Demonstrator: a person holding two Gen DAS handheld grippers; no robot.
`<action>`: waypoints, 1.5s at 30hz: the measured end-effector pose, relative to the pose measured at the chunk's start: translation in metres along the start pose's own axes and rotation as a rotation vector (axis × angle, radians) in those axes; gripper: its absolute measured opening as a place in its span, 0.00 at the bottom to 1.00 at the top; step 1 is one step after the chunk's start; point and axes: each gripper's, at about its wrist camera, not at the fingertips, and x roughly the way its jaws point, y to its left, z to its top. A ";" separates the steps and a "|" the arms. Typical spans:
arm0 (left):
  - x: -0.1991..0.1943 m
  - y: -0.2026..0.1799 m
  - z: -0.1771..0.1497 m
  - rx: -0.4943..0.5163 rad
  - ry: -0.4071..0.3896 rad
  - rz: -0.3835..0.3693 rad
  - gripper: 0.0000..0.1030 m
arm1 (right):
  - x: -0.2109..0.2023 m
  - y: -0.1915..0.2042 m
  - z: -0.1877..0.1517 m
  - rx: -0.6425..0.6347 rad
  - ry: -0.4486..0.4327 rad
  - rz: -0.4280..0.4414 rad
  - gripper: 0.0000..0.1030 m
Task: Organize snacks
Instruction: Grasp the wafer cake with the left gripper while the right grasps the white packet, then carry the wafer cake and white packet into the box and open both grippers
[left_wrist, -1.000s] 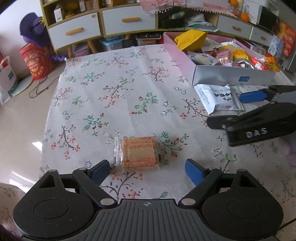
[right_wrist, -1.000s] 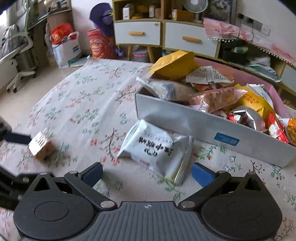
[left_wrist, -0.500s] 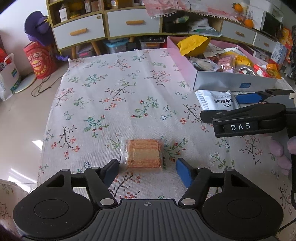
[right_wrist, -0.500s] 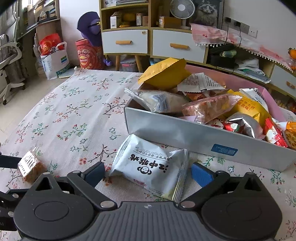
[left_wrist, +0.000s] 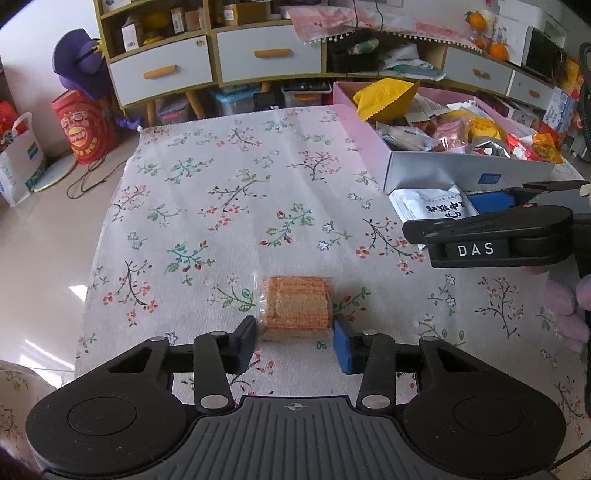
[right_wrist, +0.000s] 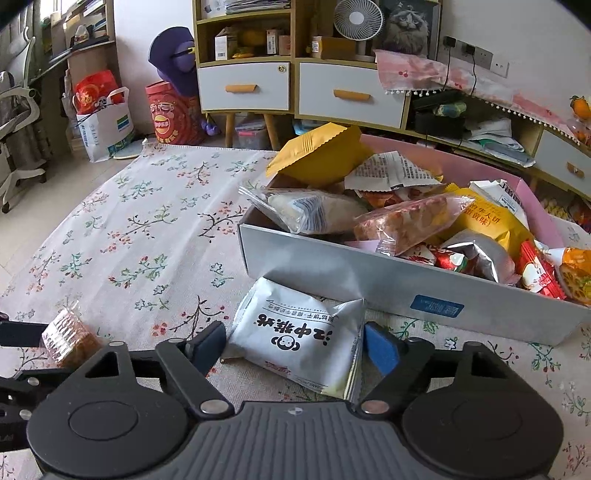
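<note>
Snacks lie in two places on the floral tablecloth (left_wrist: 229, 192). Clear-wrapped wafer pack (left_wrist: 295, 308) sits near the front edge, between the fingers of the left gripper (left_wrist: 295, 341); the jaws have just been closing, and the blue pads now meet the pack's two sides. White biscuit packet (right_wrist: 301, 338) with black characters lies flat just in front of the grey snack box (right_wrist: 388, 284), its upper corner against the box wall. Right gripper (right_wrist: 295, 341) straddles this packet; its jaws have just been closing too, pads at the packet's edges, firm pressure hard to confirm. Box is heaped with mixed wrappers; a yellow bag (right_wrist: 317, 155) pokes up at its far corner.
</note>
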 end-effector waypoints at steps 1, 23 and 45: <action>0.000 0.000 0.000 0.000 0.000 0.001 0.38 | -0.001 0.000 0.000 -0.001 0.001 0.002 0.53; 0.001 -0.030 0.015 0.030 0.001 -0.004 0.36 | -0.022 -0.021 -0.002 -0.071 0.075 0.093 0.43; 0.008 -0.103 0.036 0.130 -0.017 -0.050 0.36 | -0.067 -0.091 -0.014 -0.113 0.076 0.066 0.43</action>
